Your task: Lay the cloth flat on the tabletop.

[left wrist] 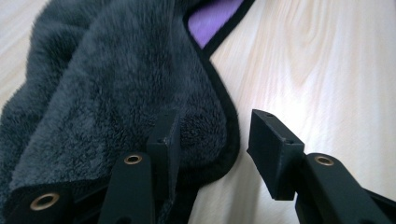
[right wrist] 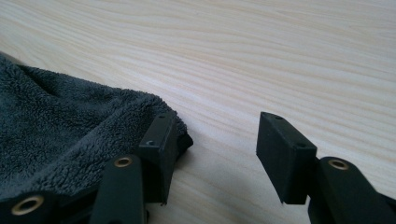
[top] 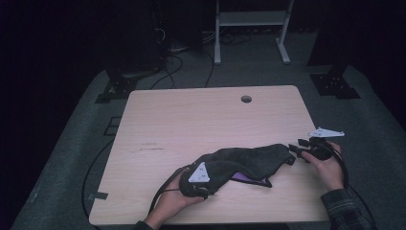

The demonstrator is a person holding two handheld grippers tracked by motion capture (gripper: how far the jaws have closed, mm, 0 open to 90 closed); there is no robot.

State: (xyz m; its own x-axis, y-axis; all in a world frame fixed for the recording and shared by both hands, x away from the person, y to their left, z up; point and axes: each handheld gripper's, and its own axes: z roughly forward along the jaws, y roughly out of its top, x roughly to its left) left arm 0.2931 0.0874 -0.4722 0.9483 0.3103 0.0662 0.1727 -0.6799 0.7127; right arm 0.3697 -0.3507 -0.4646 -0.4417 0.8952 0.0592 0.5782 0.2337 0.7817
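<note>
The dark grey fleece cloth with black piping and a purple underside [top: 239, 163] lies bunched on the pale wooden desk [top: 191, 120], and the step in hand seems to be taking its two ends. The left gripper [left wrist: 212, 140] has its jaws apart, the cloth's rounded hem lying against the left jaw and reaching into the gap, unpinched. The right gripper [right wrist: 217, 149] stands likewise parted, the cloth's corner beside its left jaw. Next, each likely needs to slide over its edge and close. Nothing else on the desk stands in the way.
</note>
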